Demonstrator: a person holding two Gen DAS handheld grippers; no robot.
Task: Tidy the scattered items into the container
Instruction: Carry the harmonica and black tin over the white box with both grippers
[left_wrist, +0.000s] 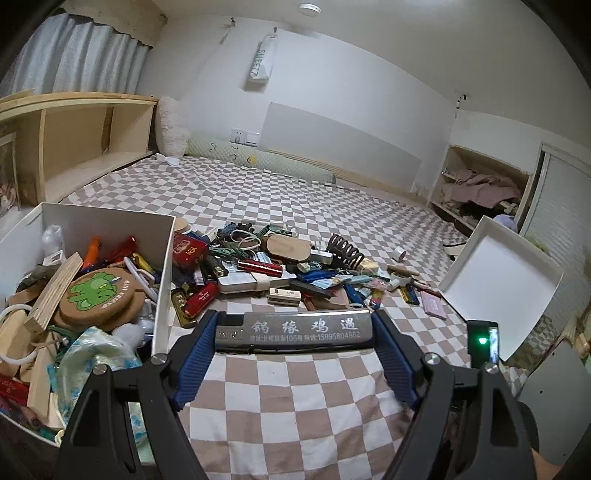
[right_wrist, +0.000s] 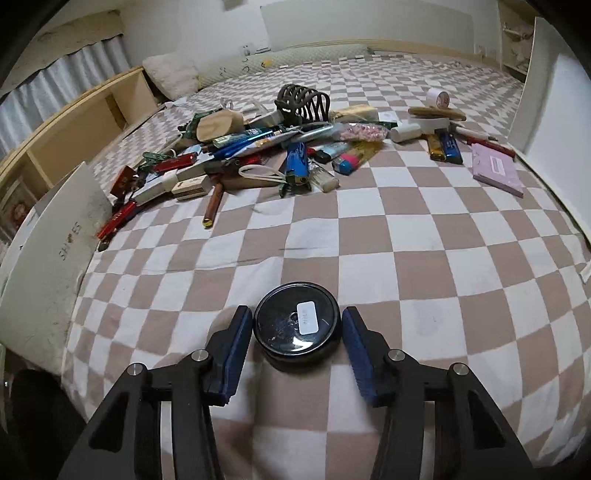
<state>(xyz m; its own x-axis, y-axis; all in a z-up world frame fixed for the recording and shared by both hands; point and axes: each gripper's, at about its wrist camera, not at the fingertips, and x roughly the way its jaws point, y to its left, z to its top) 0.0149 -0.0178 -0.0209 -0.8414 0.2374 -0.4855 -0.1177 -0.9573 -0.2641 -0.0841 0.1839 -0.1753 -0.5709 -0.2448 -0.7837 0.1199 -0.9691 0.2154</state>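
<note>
1. The left gripper (left_wrist: 293, 328) clamps a silver lighter (left_wrist: 293, 328) crosswise between its blue pads (left_wrist: 197, 350), each end pressed against a pad, above the checkered bedspread (left_wrist: 295, 406).
2. The white container (left_wrist: 164, 266), already crowded with odds and ends, stands just beside that gripper, on its left.
3. The right gripper (right_wrist: 297, 328) stands open around a round black tin (right_wrist: 297, 325), which lies flat on the bedspread between the jaws; a narrow gap shows on each side.
4. The scattered pile (right_wrist: 258, 147) lies well beyond the tin.
</note>
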